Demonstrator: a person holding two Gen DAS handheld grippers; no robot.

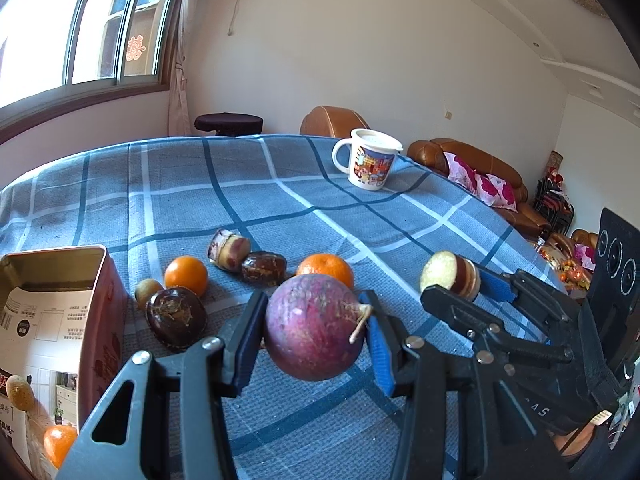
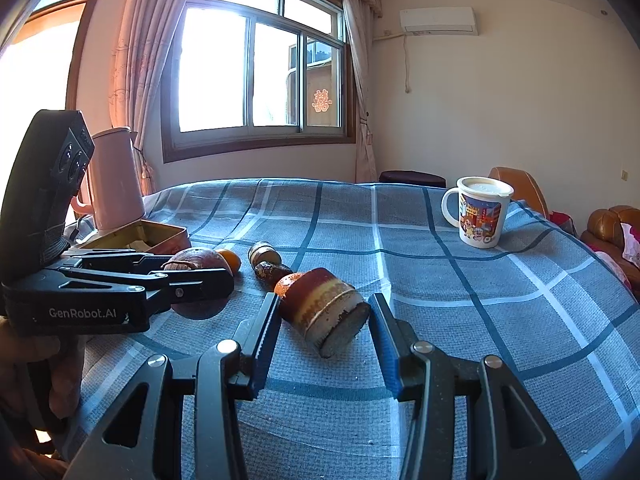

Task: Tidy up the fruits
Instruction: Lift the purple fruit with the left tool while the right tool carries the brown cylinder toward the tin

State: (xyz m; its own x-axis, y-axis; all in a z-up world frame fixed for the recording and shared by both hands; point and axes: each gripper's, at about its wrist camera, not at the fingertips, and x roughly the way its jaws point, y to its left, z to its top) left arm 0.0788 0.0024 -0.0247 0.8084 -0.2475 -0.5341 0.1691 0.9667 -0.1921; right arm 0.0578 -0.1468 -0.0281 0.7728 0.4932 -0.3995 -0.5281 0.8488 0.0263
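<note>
My left gripper (image 1: 314,330) is shut on a round purple fruit (image 1: 312,326) and holds it above the checked tablecloth (image 1: 280,200). My right gripper (image 2: 324,326) is shut on a cut brown and yellow fruit chunk (image 2: 326,312); it also shows in the left wrist view (image 1: 450,276). On the cloth lie two oranges (image 1: 186,274) (image 1: 326,268), a dark brown fruit (image 1: 176,316), another dark one (image 1: 263,268), a cut piece (image 1: 228,249) and a small kiwi (image 1: 147,292). An open tin box (image 1: 60,320) stands at the left.
A lidded printed mug (image 1: 370,164) stands far on the table. A pink kettle (image 2: 114,178) stands behind the tin box (image 2: 140,238). Brown sofas (image 1: 480,168) and a window lie beyond the table edge.
</note>
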